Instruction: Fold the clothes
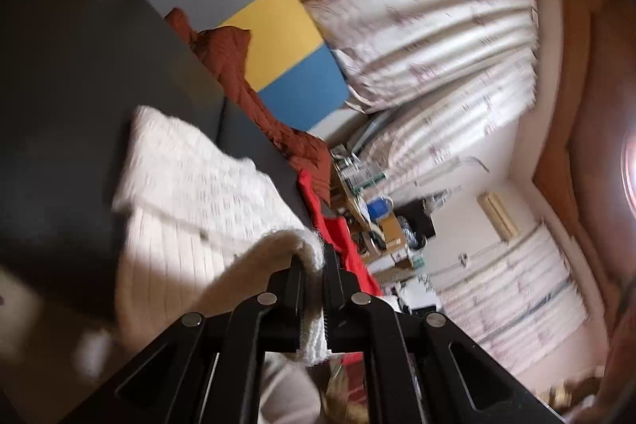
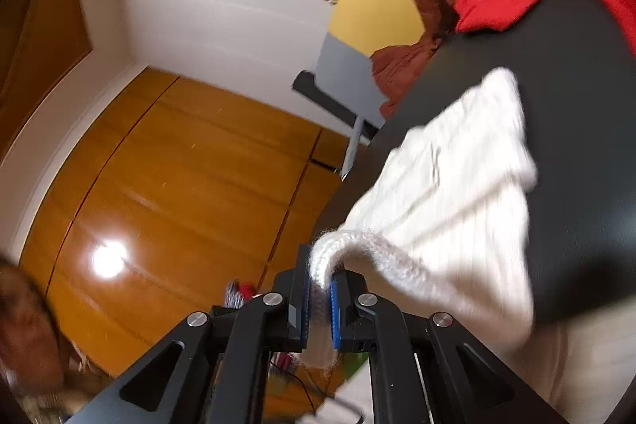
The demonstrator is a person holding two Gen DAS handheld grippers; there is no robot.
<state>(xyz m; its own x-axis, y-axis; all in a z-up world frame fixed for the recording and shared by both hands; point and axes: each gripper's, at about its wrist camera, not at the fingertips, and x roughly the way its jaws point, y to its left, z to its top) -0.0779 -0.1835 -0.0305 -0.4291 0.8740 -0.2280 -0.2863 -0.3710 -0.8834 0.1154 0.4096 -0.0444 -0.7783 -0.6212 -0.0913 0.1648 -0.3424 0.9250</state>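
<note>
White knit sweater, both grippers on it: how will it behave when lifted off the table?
Likely floppy: the white sweater sags between the right gripper and the black table. Probably grippy, since fuzzy thick knit bunches in the left gripper. Its bulk suggests moderate weight and some stretch.

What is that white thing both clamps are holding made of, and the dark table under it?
The white garment looks like a knitted sweater, probably wool or acrylic: ribbed rows and fuzzy fibres show at the pinched edge. The dark table seems a smooth matte board, perhaps laminate; blur leaves that open.
</note>
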